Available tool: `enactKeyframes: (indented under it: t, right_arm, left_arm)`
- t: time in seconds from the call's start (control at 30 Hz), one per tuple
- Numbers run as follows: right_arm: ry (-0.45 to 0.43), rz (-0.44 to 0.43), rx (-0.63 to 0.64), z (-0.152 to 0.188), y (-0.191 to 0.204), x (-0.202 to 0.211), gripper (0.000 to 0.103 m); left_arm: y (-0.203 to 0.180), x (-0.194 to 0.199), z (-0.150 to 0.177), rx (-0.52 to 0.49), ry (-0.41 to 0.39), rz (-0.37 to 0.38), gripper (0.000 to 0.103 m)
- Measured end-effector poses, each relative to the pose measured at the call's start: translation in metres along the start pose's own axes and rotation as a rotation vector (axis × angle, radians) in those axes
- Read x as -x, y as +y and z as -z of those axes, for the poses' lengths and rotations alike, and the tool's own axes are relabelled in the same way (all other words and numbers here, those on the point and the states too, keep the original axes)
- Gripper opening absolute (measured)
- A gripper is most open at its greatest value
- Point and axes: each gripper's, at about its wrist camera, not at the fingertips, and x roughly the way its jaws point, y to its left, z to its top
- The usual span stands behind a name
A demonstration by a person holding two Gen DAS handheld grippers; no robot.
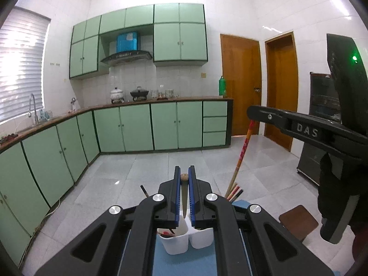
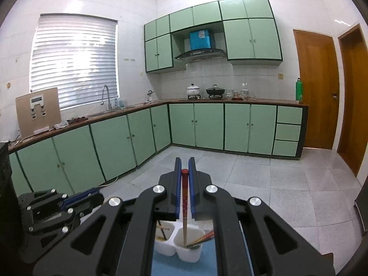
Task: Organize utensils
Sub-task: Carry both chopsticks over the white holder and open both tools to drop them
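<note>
My left gripper point(image 1: 184, 172) is shut on a dark chopstick with a tan woven top point(image 1: 184, 193), held upright over the white two-cup utensil holder point(image 1: 177, 245); its lower tip hangs at the holder's rim. My right gripper point(image 2: 184, 163) is shut on a red-topped wooden chopstick point(image 2: 184, 204) whose lower end stands inside the right cup of the holder point(image 2: 189, 251). That chopstick also shows in the left wrist view point(image 1: 242, 156), gripped by the right gripper point(image 1: 253, 112). Other chopsticks point(image 2: 202, 239) lean in the cups. The left gripper shows at the lower left of the right wrist view point(image 2: 94, 194).
The holder stands on a blue mat point(image 2: 172, 266). A brown stool point(image 1: 297, 219) sits at the right. Green kitchen cabinets point(image 2: 115, 142) line the far walls beyond the tiled floor point(image 2: 264, 184). Wooden doors point(image 2: 315, 87) are at the right.
</note>
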Motion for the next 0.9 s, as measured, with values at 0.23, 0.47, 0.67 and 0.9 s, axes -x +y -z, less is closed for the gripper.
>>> enactKeyframes:
  t: [0.23,0.47,0.67,0.9]
  right_arm:
    - [0.050,0.021,0.007,0.024,-0.005,-0.057,0.005]
    - [0.112,0.020,0.022,0.052,0.003,-0.082,0.007]
    - [0.123,0.050,0.016,0.065,0.000,-0.074,0.037]
    - [0.060,0.136,0.001,0.066,-0.019,-0.022,0.057]
  left_arm:
    - [0.013,-0.047,0.022,0.022,0.074,-0.011,0.006]
    - [0.021,-0.083,0.040,0.025,0.151,-0.009,0.007]
    - [0.026,-0.084,0.049,0.054,0.161,-0.011,0.011]
    - [0.028,-0.046,0.044,0.070,0.106,-0.027,0.045]
